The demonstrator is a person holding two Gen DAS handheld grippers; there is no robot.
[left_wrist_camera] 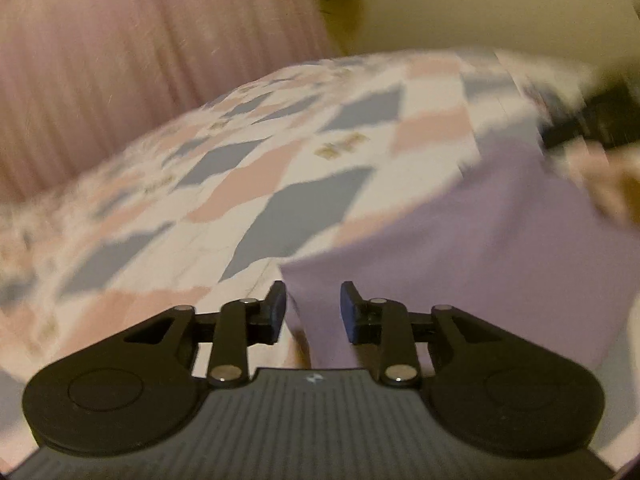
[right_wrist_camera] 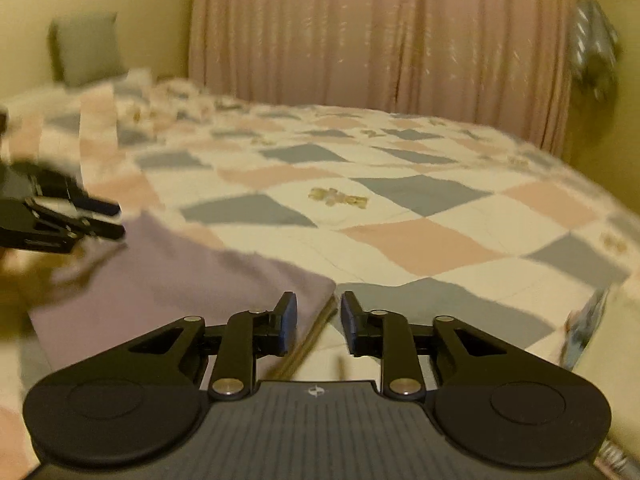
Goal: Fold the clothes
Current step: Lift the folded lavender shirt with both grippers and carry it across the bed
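Left wrist view: 1 left hand-held gripper (left_wrist_camera: pixel 313 307) at the bottom middle, jaws apart w/ nothing between them. Its 2 blue pads (left_wrist_camera: pixel 349 312) sit just above 1 purple cloth (left_wrist_camera: pixel 460 240). The cloth lies flat on the bed (left_wrist_camera: pixel 248 184) in the lower right of the frame, long side running from bottom middle up to the right. Pic is blurry.

Right wrist view: 1 right hand-held gripper (right_wrist_camera: pixel 319 322) at the bottom middle, jaws apart too, empty, over the cloth's near corner. Here the purple cloth (right_wrist_camera: pixel 180 276) fills the lower left. The other hand-held gripper shows at the left edge, near the cloth's far end; can't tell if it's open there.

Bed has 1 quilt w/ pink, grey & white diamonds. 1 pink curtain (right_wrist_camera: pixel 380 40) hangs behind. 1 grey cushion (right_wrist_camera: pixel 88 48) sits upper left. No words to read; only a tiny white mark on each gripper body.
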